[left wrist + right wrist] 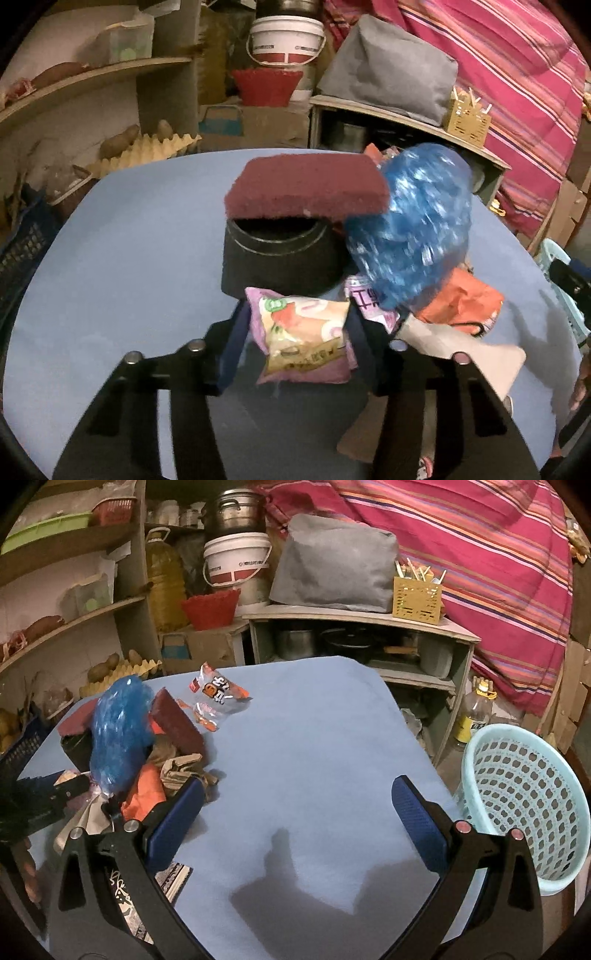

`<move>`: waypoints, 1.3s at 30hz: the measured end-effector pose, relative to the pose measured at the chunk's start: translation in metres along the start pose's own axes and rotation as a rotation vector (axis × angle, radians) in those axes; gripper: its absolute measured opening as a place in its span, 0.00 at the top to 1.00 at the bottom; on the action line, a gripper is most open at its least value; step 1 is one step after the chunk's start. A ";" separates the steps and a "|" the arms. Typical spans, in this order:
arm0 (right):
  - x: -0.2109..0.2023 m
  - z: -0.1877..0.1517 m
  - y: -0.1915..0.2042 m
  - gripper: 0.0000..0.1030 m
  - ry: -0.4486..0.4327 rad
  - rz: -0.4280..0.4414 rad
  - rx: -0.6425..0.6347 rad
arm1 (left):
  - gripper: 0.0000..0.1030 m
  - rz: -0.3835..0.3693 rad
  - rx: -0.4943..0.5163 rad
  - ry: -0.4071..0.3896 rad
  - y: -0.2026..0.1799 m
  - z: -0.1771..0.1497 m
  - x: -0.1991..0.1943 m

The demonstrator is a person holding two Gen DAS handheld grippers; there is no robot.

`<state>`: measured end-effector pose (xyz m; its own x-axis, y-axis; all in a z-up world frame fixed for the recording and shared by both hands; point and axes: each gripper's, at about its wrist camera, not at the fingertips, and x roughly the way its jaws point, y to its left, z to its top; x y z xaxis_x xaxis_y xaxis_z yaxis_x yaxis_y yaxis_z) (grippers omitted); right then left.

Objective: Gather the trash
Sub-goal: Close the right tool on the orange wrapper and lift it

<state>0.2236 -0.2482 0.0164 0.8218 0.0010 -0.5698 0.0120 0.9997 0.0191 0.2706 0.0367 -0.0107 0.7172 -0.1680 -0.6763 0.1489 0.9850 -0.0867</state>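
Your blue table point(314, 738) carries the trash heap at its left side; the pale basket point(524, 805) stands off its right edge, well apart from the heap. In the heap, the blue bag point(410, 225) rises tallest, long axis tilted up and away, leaning beside the black pot point(280, 258), which has a maroon pad point(306, 188) lying flat across its mouth. An orange wrapper point(461, 299) and crumpled paper point(184, 768) lie on the right of the bag.

Your left gripper point(295, 332) is clamped on the purple snack packet point(303, 336), just near of the pot; its long axis runs near to far, top end toward the pot. Your right gripper point(295, 812) has its jaws wide apart over bare table, its left finger point(173, 827) just beside the heap.
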 end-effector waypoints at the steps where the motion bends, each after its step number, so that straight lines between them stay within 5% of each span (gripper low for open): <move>1: 0.001 -0.001 0.001 0.04 0.005 0.005 -0.001 | 0.55 -0.004 0.004 0.001 0.000 -0.001 -0.001; 4: 0.003 -0.002 0.006 0.04 0.014 0.025 -0.008 | 0.69 0.007 0.037 -0.008 -0.002 -0.002 -0.006; 22: 0.034 -0.010 0.072 0.08 0.122 0.110 -0.093 | 0.70 0.202 0.022 -0.140 0.047 -0.005 -0.049; 28: 0.048 -0.012 0.080 0.39 0.206 0.187 -0.085 | 0.70 0.214 0.011 -0.159 0.053 -0.007 -0.054; 30: 0.051 -0.014 0.081 0.60 0.225 0.221 -0.077 | 0.70 0.221 0.013 -0.166 0.052 -0.006 -0.055; 36: 0.038 -0.009 0.088 0.91 0.163 0.219 -0.136 | 0.70 0.223 0.011 -0.181 0.049 -0.004 -0.060; 39: 0.028 -0.005 0.086 0.98 0.133 0.219 -0.157 | 0.70 0.225 0.013 -0.188 0.045 -0.004 -0.062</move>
<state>0.2447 -0.1619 -0.0025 0.7131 0.2092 -0.6691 -0.2537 0.9668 0.0319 0.2304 0.0914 0.0248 0.8467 0.0493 -0.5298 -0.0204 0.9980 0.0602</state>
